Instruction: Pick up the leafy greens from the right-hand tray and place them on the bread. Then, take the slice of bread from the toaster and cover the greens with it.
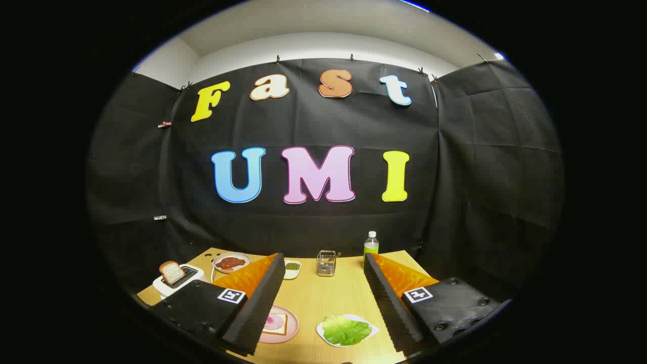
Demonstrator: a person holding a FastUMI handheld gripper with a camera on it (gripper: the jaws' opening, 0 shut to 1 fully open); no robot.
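Claw [323,303]: spread wide and empty, its two fingers held above the tabletop [328,298] with bare wood between them.
Greens [346,330]: one flat leaf on a white tray [372,331], lying between the fingers and nearer the right one.
Bread [276,323]: a slice with a pink topping on a pink plate [290,314], just beside the left finger and partly hidden by it.
Toaster [178,279]: white, beyond the left finger, with a second slice [172,272] standing out of its slot.
Handling, greens: judged very light, limp and thin, easily torn; best pinched at a raised, ruffled edge.
Handling, second slice: judged light, soft and crushable; grip its exposed upper part across the flat faces, gently.
Background: meat dish [231,262], small dish [292,267], wire rack [326,263], bottle [371,246].
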